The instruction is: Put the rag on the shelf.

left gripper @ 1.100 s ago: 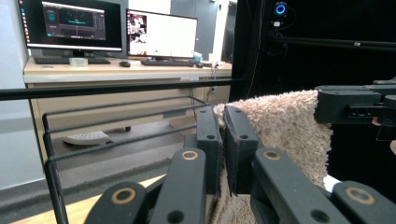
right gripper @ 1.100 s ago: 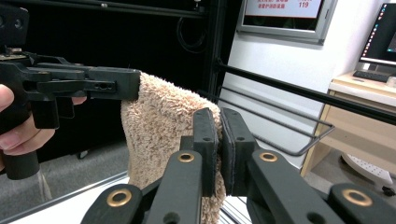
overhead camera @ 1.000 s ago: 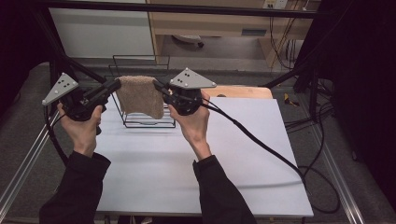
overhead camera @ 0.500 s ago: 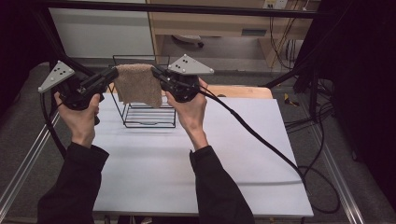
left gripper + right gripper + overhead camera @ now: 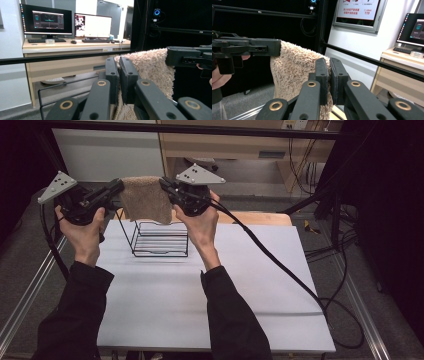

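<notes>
— What have you got from the high view?

— I see both of my hand-held grippers raised above the far part of the white bench. The left hand-held gripper pinches the left top edge of a tan towel, and the right hand-held gripper pinches its right top edge. The towel hangs between them, its lower edge just above a black wire rack that stands on the bench. A black cable runs from the right one across the bench to the right.

— And the left gripper view?

— My left hand-held gripper has its jaws nearly closed, with the fuzzy towel clamped between them. The other hand-held gripper grips the towel's far edge at the right. Behind are two lit monitors on a desk.

— The right gripper view?

— Much the same. My right hand-held gripper has its jaws pressed close on the towel, which drapes down to the left. The left hand-held gripper holds the towel's other top corner, with fingers of my hand below it.
</notes>
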The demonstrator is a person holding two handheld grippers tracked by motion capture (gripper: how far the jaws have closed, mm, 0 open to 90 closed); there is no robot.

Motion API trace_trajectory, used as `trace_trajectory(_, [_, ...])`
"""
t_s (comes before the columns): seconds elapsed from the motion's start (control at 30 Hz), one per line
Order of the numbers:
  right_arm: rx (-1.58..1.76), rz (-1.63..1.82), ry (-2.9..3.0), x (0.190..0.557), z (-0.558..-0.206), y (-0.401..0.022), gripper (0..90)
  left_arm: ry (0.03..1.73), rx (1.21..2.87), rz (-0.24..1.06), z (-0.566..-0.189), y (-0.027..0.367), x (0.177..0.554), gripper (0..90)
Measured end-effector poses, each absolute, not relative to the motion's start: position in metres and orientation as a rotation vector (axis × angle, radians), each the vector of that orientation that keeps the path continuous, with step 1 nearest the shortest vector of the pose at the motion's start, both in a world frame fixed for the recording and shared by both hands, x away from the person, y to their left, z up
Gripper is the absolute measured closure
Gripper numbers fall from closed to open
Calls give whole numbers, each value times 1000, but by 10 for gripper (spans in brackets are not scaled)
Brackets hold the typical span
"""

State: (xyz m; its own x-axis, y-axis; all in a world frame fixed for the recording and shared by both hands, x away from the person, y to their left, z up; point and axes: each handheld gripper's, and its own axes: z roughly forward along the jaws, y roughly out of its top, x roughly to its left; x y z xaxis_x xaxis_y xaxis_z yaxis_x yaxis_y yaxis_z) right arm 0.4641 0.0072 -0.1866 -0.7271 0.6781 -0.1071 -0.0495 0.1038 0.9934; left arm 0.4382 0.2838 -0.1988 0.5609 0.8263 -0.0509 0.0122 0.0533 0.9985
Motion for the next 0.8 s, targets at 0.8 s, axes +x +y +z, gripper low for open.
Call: trace_trajectory(0.8, [609, 1679, 1774, 485, -167, 13, 857, 789, 1365, 747, -177, 283, 465, 855])
